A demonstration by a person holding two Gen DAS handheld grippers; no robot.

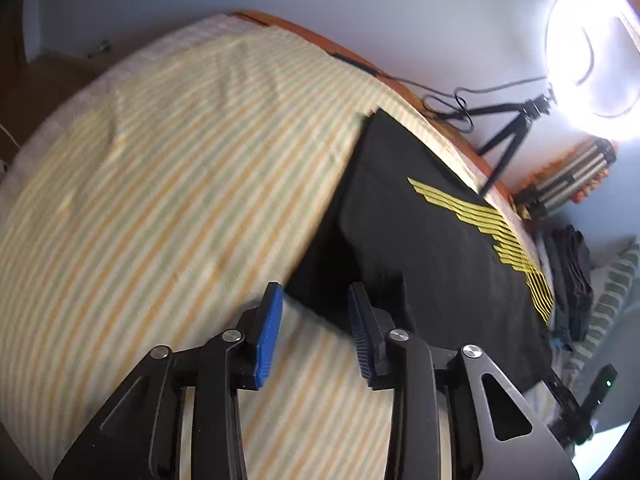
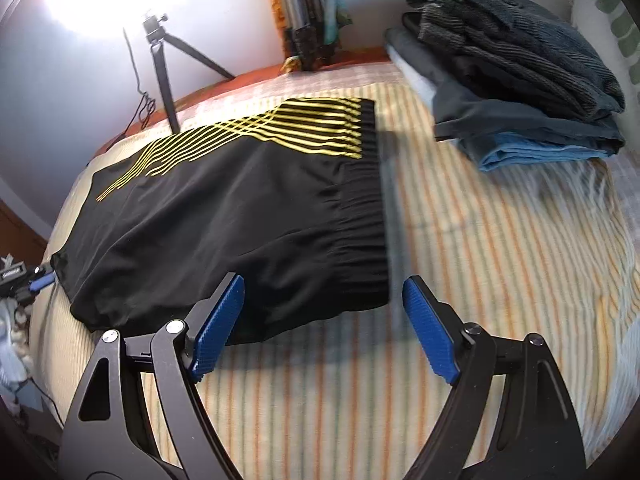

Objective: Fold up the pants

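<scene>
Bed (image 2: 500, 260), striped cover. Black pants (image 2: 240, 208) lie flat mid-frame in the right view, waistband toward frame right. Only that view shows the clothes stack (image 2: 516, 68) upper right; bare cover between. Left view: open cover at left. Left gripper (image 1: 316, 332) and right gripper (image 2: 324, 324) both spread, holding nothing.

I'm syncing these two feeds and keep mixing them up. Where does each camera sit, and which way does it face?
Left wrist: sits on the left gripper, looking along its open blue fingers across the striped bedspread at the hem end of the black pants.
Right wrist: sits on the right gripper, open blue fingers aimed at the pants' waistband end; clothes pile at right.
Shared: pants, bedspread, ring light, tripod, pile.
</scene>
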